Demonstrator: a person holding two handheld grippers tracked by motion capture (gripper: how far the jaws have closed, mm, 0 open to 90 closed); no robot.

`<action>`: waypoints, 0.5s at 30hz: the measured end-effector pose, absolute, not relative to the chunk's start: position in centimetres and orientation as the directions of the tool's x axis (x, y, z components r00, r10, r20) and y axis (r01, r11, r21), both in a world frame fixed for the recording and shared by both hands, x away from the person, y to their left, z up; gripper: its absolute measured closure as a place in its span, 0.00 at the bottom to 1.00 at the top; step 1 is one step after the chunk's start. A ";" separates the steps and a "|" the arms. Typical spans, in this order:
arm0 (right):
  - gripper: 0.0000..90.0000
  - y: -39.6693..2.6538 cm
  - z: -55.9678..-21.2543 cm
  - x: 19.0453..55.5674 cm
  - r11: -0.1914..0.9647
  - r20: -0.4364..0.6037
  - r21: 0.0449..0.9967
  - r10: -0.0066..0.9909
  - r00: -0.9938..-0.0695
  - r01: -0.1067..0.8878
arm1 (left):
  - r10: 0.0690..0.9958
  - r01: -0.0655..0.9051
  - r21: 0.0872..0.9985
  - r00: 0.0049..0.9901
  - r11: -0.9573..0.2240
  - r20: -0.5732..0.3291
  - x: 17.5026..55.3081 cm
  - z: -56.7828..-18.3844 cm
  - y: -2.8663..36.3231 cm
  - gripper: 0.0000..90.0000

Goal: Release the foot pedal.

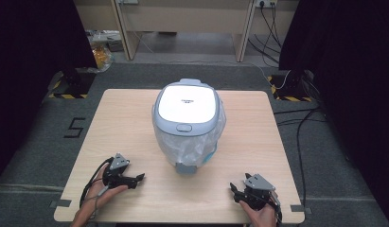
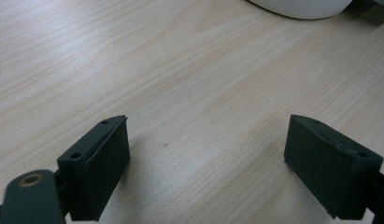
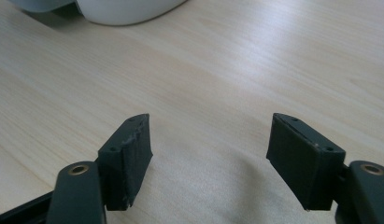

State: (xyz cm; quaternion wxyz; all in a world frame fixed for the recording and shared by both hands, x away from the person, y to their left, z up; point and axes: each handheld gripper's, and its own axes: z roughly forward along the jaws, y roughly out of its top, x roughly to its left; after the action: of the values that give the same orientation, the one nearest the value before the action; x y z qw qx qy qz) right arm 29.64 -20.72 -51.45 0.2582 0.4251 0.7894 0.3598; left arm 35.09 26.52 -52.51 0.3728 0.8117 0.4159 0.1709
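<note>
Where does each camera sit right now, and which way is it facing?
High view: above the person's side, looking forward and down on the light wooden table and the white-lidded bin with clear liner; both hands show.
Left gripper view: on the left gripper, along its open jaws.
Right gripper view: on the right gripper, likewise.
Both gripper views share the bin's base.

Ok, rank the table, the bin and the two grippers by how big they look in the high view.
1. Table
2. Bin, lined with a clear bag
3. Left gripper and right gripper: these look about alike, so no ranking between them.
</note>
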 end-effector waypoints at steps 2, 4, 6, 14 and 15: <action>0.32 -20.8 -51.5 29.8 0.390 -0.099 0.772 0.854 -0.511 0.502 | 0.803 0.548 0.747 0.596 -0.376 -0.033 35.1 -52.5 26.5 0.14; 0.29 -20.8 -51.6 29.9 0.396 -0.089 0.753 0.852 -0.515 0.525 | 0.803 0.548 0.747 0.596 -0.376 -0.032 35.1 -52.5 26.5 0.14; 0.27 -21.0 -51.6 30.0 0.396 -0.069 0.741 0.848 -0.525 0.542 | 0.803 0.548 0.747 0.595 -0.376 -0.032 35.1 -52.5 26.5 0.14; 0.16 -21.9 -51.7 30.5 0.357 -0.006 0.722 0.859 -0.511 0.592 | 0.803 0.548 0.747 0.595 -0.376 -0.032 35.1 -52.5 26.5 0.14; 0.16 -21.9 -51.7 30.5 0.353 -0.006 0.723 0.863 -0.506 0.594 | 0.803 0.548 0.747 0.595 -0.376 -0.033 35.1 -52.5 26.5 0.14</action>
State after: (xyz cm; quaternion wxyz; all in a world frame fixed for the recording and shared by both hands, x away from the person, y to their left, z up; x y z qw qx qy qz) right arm 30.51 -21.89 -51.73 0.1976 0.4562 0.7984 0.3396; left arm 35.08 26.52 -52.51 0.3727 0.8117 0.4160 0.1709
